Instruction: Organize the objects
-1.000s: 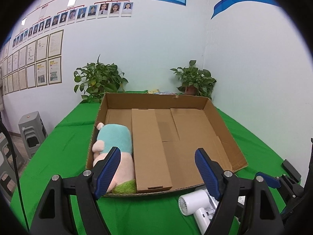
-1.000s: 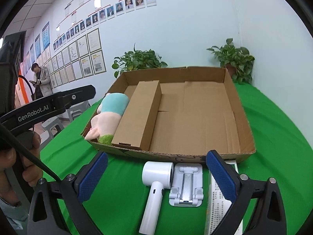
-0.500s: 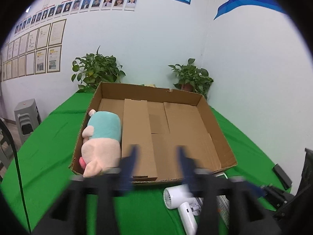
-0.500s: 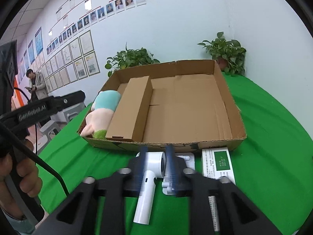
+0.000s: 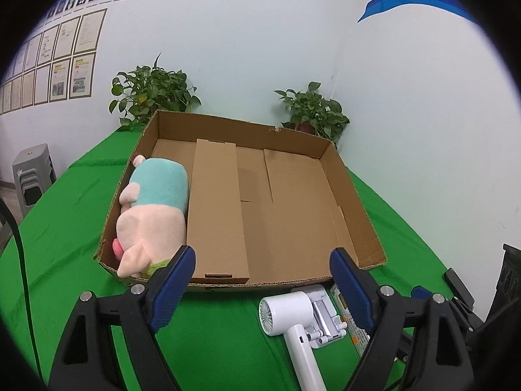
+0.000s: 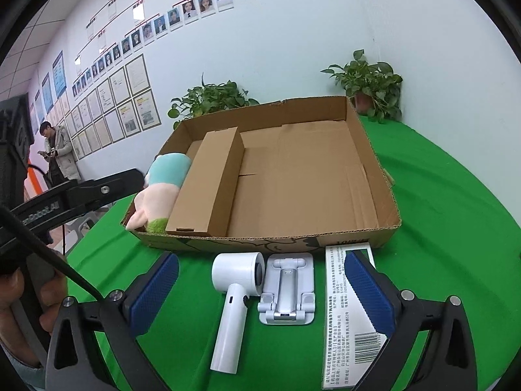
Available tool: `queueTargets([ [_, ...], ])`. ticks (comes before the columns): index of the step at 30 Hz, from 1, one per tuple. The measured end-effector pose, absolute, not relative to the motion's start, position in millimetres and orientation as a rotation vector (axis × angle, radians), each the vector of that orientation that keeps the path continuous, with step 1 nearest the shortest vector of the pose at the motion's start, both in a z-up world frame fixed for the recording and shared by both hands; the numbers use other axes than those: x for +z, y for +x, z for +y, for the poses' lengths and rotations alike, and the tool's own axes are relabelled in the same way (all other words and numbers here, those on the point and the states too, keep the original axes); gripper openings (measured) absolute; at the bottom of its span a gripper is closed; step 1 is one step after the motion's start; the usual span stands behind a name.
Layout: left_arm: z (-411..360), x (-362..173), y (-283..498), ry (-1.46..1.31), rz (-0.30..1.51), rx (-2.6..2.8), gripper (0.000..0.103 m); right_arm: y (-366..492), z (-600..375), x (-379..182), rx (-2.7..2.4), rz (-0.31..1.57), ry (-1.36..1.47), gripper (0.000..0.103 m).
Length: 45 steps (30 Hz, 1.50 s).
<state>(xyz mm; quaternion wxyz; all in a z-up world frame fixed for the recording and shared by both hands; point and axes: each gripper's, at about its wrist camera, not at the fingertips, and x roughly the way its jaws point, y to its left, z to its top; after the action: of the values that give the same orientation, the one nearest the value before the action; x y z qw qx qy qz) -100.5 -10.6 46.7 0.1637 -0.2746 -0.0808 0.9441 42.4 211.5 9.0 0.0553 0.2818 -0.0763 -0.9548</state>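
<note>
While both claws hang over the near edge of the green table (image 6: pixel 456 215), the biggest thing on it is the shallow cardboard tray (image 6: pixel 384 176), the landmark for everything else. Behind the tray's far wall stand two potted plants (image 5: pixel 153 94), one at each far corner. Inside the tray, a long brown carton (image 6: pixel 208 189) lies lengthwise left of the middle, and a plush toy (image 5: pixel 153 215) fills the strip between that carton and the tray's left wall; the tray floor right of the carton is bare cardboard. Just outside the tray's near wall lie a white hair dryer (image 6: pixel 234 290), a grey folding stand (image 6: pixel 288 290) touching its right side, and a flat printed box (image 6: pixel 345 312) right of the stand. The right gripper (image 6: pixel 260 283) is spreading wide, its blue pads flanking these three without touching them. The left gripper (image 5: pixel 262 283) is also widening, nothing between its pads, the tray's near wall directly ahead.
</note>
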Motion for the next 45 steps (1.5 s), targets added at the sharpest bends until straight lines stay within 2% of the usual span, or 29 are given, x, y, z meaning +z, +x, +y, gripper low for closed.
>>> queueTargets([
  [7,-2.5,42.0,-105.0,-0.797,-0.204,2.654,0.085,43.6,198.0,6.5,-2.850,-0.162,0.822,0.102],
  [12,0.4,22.7,-117.2,-0.964,-0.157,2.613,0.084,50.7,198.9,-8.0,-2.688,-0.188,0.814,0.102],
  [17,1.6,-7.0,-128.2,-1.097,-0.246,2.445,0.084,61.1,184.7,-34.9,-2.559,-0.158,0.908,0.090],
  [18,3.4,-12.8,-130.8,-1.118,-0.259,2.416,0.083,61.4,181.5,-40.5,-2.547,-0.162,0.930,0.085],
  [20,8.7,-23.8,-137.1,-1.161,-0.290,2.338,0.081,57.5,173.7,-52.7,-2.528,-0.159,0.998,0.068],
  [24,18.7,-44.0,-147.1,-1.241,-0.371,2.174,0.077,48.4,163.7,-67.3,-2.534,-0.119,1.072,0.065],
  [26,22.0,-53.8,-149.0,-1.274,-0.396,2.116,0.074,41.9,163.7,-74.5,-2.537,-0.111,1.121,0.058],
  [28,24.0,-61.4,-150.5,-1.290,-0.421,2.091,0.074,34.0,165.4,-82.6,-2.547,-0.115,1.173,0.055],
  [34,27.4,-69.4,-148.1,-1.303,-0.452,2.064,0.074,17.5,158.9,-99.3,-2.545,-0.097,1.271,0.033],
  [38,30.2,-74.2,-145.9,-1.323,-0.456,2.013,0.061,21.0,159.0,-99.6,-2.568,-0.083,1.264,0.030],
  [42,34.0,-80.6,-133.1,-1.339,-0.460,1.989,0.061,34.1,161.8,-98.5,-2.562,-0.088,1.278,0.028],
  [45,30.1,-86.7,-117.8,-1.358,-0.544,1.963,0.061,51.3,168.4,-98.5,-2.543,-0.127,1.289,0.027],
])
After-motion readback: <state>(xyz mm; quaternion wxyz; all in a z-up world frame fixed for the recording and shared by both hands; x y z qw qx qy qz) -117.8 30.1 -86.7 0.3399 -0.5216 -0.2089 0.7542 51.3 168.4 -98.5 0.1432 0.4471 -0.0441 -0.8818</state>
